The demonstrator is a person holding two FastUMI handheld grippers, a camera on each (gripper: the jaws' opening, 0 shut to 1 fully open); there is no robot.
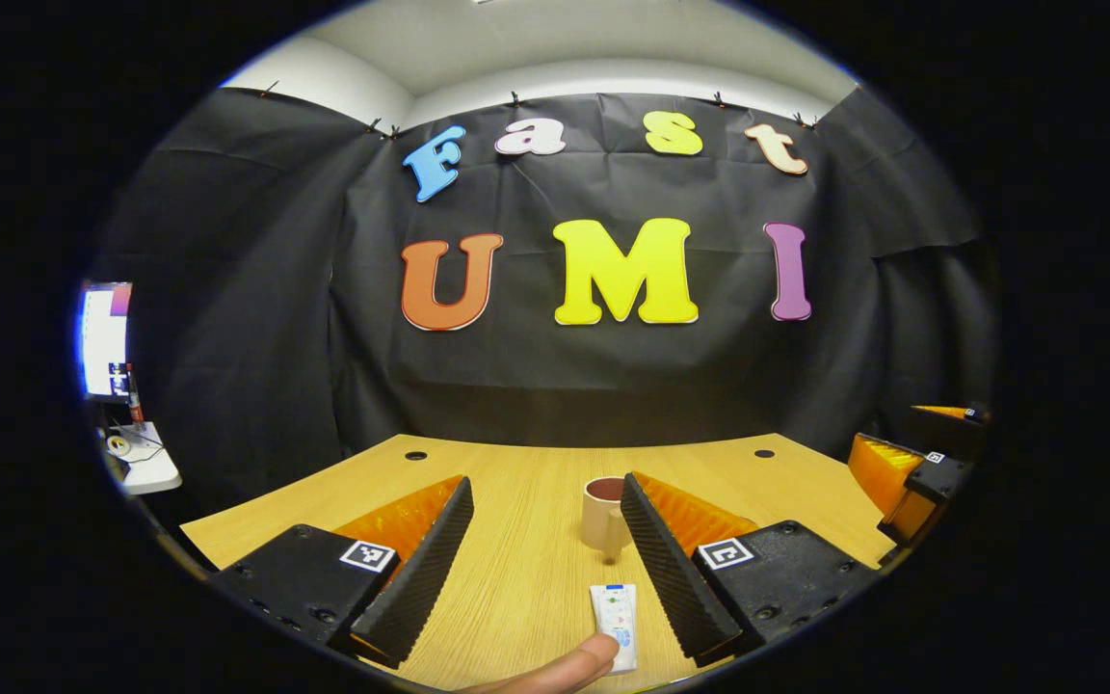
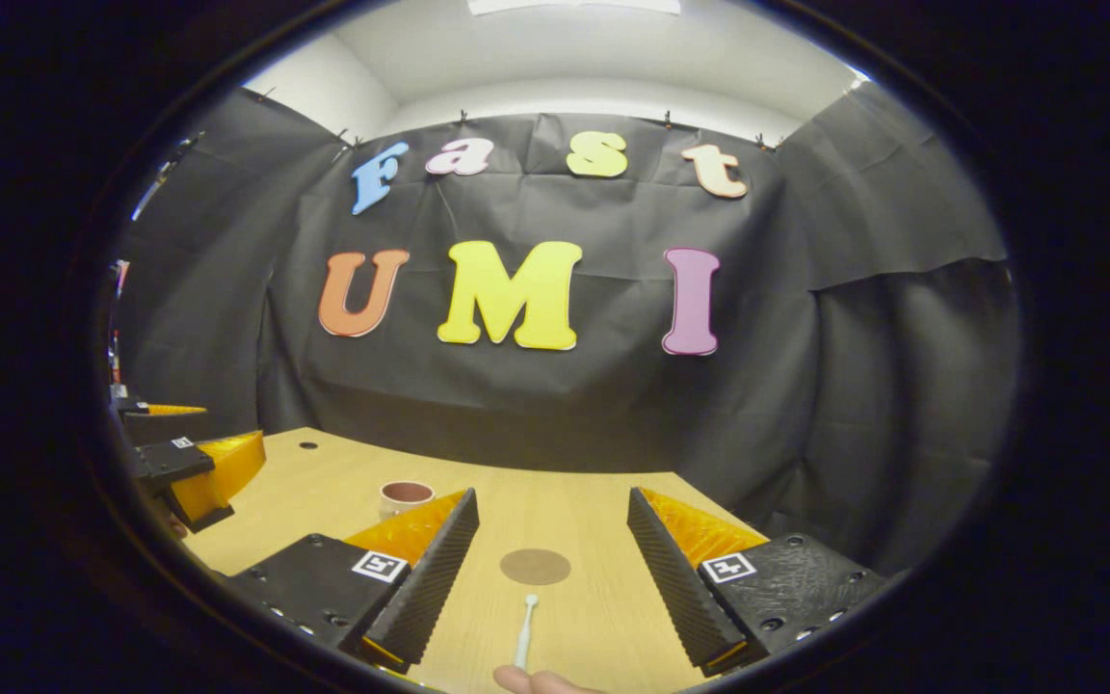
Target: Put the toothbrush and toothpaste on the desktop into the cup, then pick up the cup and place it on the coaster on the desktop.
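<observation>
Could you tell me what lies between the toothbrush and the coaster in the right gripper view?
Bare wooden desktop: in the right gripper view, the toothbrush points at the coaster with nothing between.

Booth interior. Black cloth wall (image 1: 613,386) draped across the back and both sides, creased, pinned by small clips along its top edge. White plaster wall (image 1: 603,77) and ceiling above the cloth, with a bright ceiling light panel (image 2: 574,6) (partly cut off at the top of the right gripper view). Light wood-grain desktop (image 1: 526,540) below, with two dark round cable holes (image 1: 416,455) near its far edge. At far left, beyond the cloth: lit monitor (image 1: 105,339) over a small white side table (image 1: 145,463) carrying cables.
</observation>
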